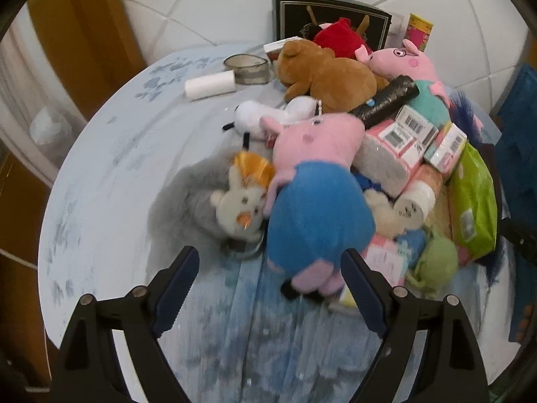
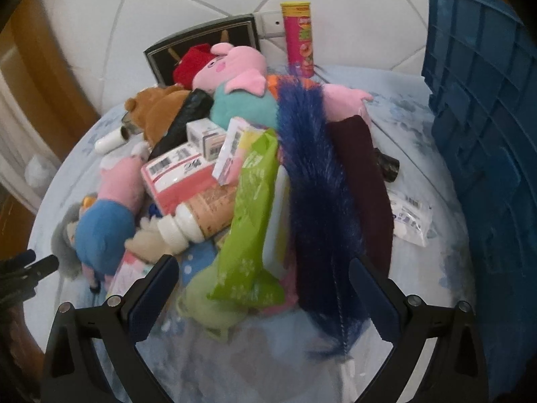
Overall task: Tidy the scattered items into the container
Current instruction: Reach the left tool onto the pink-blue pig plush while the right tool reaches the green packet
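Left gripper (image 1: 268,288) gapes wide around the blue pig's (image 1: 319,215) feet, lower centre, not pinching. Right gripper (image 2: 265,294) stands wide over the green pack (image 2: 250,221); crate (image 2: 480,134) far right.

Heaped toy pile (image 2: 235,174) crowding the middle, blue crate (image 2: 480,134) walling the right — bare bedsheet (image 1: 110,181) open leftward

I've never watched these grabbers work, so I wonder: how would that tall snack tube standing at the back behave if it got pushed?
The snack tube stands upright, tall and narrow, so a push near the top would probably tip it. Being round, it would likely roll across the tabletop afterwards. Its glossy wrap may be slippery.
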Demonstrator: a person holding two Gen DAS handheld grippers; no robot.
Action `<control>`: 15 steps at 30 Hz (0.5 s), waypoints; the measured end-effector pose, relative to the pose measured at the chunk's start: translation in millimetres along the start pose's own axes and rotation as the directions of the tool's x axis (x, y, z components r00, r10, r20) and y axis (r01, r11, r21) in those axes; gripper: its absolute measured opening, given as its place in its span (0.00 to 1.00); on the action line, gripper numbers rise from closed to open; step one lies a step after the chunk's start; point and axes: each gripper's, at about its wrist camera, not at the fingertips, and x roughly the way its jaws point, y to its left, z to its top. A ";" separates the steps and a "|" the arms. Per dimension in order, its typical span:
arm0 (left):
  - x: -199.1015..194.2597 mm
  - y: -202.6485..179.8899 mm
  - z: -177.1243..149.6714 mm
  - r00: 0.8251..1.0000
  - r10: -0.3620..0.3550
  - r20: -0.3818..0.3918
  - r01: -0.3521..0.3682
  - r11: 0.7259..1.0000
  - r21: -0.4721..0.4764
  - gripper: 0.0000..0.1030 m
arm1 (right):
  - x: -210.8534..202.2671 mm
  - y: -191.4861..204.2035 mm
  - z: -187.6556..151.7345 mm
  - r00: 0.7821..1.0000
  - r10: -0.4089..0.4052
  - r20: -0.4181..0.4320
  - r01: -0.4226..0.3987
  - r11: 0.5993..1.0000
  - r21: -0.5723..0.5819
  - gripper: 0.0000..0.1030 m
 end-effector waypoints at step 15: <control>102.4 -42.3 53.2 0.983 -0.041 -0.177 0.057 0.995 0.085 1.00 | 71.6 18.6 32.1 0.989 -0.029 -0.148 0.036 0.998 0.043 1.00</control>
